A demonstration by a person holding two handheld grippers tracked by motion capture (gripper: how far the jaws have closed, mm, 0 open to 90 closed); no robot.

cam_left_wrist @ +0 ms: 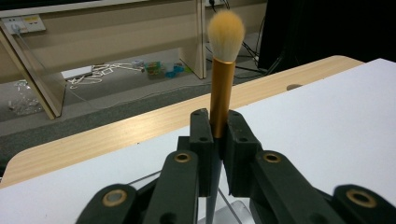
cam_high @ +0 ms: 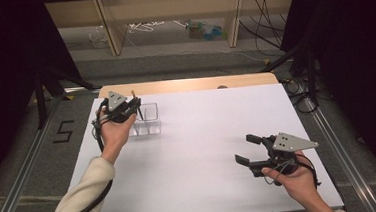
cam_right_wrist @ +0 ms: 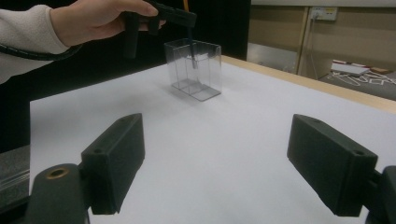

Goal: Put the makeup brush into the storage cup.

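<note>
1. Where things stand: my left gripper (cam_left_wrist: 218,128) is clamped on a makeup brush (cam_left_wrist: 221,79), gold ferrule between the pads, bristles up, dark handle pointing down into the clear plastic organizer (cam_high: 147,120) at the far left of the white table (cam_high: 204,150). From the right gripper view the handle tip (cam_right_wrist: 192,53) looks to be inside the box already, though I can't tell which compartment or whether it's touching the bottom.

2. Biggest worry: that box is light and see-through. If I drift sideways while the handle is inside, the handle pushes on a wall and the whole thing slides or tips.

3. The ferrule is smooth metal and the grip is narrow. If it slips, the brush could rotate in the jaws and lean against the rim instead of standing.

4. If I let go while the tip is hanging above the floor of the box, the brush drops, bounces and maybe topples the organizer.

5. My right gripper (cam_high: 251,149) sits wide open and empty, well away near the right edge, so nothing is steadying the box. That's on me.
</note>
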